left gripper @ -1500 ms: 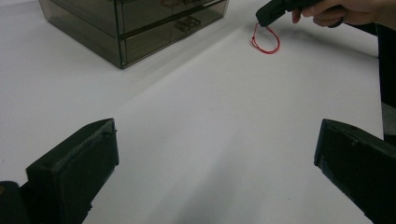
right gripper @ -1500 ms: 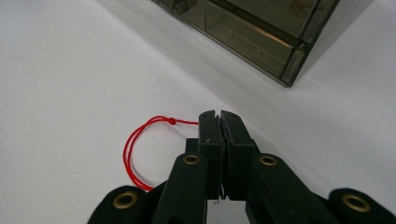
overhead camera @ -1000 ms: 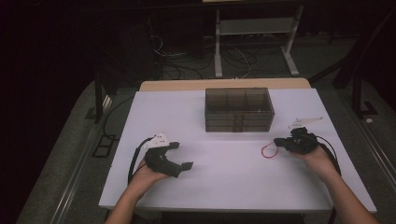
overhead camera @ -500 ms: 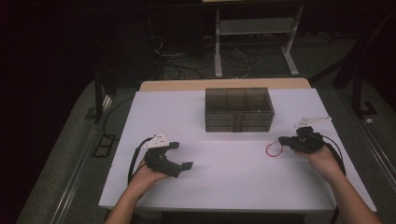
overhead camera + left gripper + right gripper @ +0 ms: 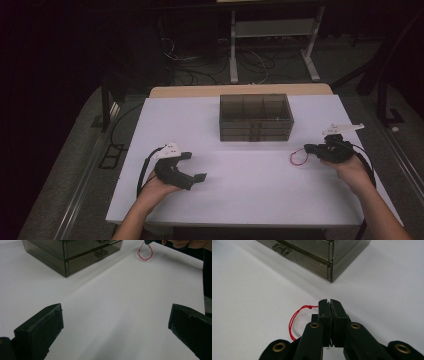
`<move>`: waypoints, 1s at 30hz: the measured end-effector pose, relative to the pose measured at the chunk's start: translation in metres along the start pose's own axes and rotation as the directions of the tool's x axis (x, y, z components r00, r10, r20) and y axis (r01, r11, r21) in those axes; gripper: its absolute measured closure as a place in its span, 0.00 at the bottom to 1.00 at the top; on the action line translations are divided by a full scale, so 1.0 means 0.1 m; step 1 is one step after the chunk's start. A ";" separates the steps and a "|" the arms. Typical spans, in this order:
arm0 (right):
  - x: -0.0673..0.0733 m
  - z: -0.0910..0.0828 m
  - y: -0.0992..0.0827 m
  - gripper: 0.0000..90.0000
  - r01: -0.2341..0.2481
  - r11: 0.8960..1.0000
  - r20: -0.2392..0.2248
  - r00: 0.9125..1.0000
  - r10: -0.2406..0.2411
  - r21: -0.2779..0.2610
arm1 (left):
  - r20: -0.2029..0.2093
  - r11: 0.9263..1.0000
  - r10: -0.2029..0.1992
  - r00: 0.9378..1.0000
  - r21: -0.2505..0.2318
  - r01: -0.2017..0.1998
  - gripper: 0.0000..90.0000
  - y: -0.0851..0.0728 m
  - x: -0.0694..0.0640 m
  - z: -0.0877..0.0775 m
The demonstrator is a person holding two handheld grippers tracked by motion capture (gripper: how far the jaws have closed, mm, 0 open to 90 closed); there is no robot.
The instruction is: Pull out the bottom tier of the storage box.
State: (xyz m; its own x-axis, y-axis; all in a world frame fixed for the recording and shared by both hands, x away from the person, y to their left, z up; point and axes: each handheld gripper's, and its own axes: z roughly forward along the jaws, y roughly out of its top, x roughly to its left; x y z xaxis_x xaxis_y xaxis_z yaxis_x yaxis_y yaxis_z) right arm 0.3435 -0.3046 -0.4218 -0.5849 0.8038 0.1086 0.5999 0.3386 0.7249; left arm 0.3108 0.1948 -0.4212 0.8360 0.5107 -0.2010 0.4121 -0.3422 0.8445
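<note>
Rightward drift: my right gripper (image 5: 306,148) carries the red string loop (image 5: 298,157) clamped; left gripper (image 5: 196,166) idle, jaws apart. Drawer box (image 5: 256,118) unopened; stowing remains.

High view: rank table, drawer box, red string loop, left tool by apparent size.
1. White table, largest by far.
2. Smoky drawer box.
3. Left tool, jaws open; it sits nearer the camera than the box, so that gap is unsure.
4. Red string loop, pinched in the right tool, smallest.
</note>
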 end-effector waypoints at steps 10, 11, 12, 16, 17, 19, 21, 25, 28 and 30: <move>-0.07 -0.07 -0.03 0.97 -0.013 1.000 0.019 1.000 0.013 -0.007 | -0.001 1.000 0.001 1.000 -0.001 -0.001 0.00 0.00 0.00 0.00; -0.08 -0.08 -0.04 0.97 -0.018 1.000 0.021 1.000 0.018 -0.007 | -0.001 1.000 0.001 1.000 0.000 -0.001 0.00 0.00 0.00 0.00; -0.09 -0.08 -0.04 0.97 -0.018 1.000 0.025 1.000 0.018 -0.008 | -0.002 1.000 0.001 1.000 -0.001 -0.001 0.00 0.00 0.00 0.00; -0.12 -0.10 -0.06 0.97 -0.021 1.000 0.039 0.999 0.021 -0.007 | -0.001 1.000 0.001 1.000 0.000 -0.001 0.00 0.00 0.00 0.00; -0.13 -0.10 -0.06 0.97 -0.023 1.000 0.043 0.999 0.023 -0.004 | -0.001 1.000 0.001 1.000 -0.001 -0.001 0.00 0.00 0.00 0.00; -0.14 -0.11 -0.07 0.97 -0.025 1.000 0.047 0.999 0.025 -0.003 | -0.002 1.000 0.002 1.000 0.001 -0.002 0.00 0.00 0.00 0.00; -0.15 -0.11 -0.07 0.97 -0.024 1.000 0.053 0.998 0.024 -0.002 | -0.001 1.000 0.001 1.000 0.000 -0.001 0.00 0.00 0.00 0.00; -0.18 -0.12 -0.08 0.97 -0.034 0.999 0.061 0.998 0.034 -0.002 | -0.001 1.000 0.001 1.000 0.000 -0.001 0.00 0.00 0.00 -0.01; -0.20 -0.14 -0.10 0.97 -0.037 0.999 0.069 0.997 0.037 -0.001 | -0.002 1.000 0.002 1.000 0.001 -0.002 0.00 0.00 0.00 -0.01; -0.22 -0.14 -0.11 0.97 -0.041 0.999 0.074 0.996 0.041 0.000 | -0.001 1.000 0.000 1.000 0.001 0.000 0.00 0.00 0.00 0.00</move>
State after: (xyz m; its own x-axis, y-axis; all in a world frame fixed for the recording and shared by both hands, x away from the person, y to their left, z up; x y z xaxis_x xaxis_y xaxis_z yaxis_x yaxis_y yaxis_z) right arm 0.3420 -0.3328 -0.4222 -0.5181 0.8508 0.0875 0.6232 0.3055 0.7199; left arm 0.3106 0.1951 -0.4211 0.8358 0.5112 -0.2003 0.4121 -0.3429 0.8442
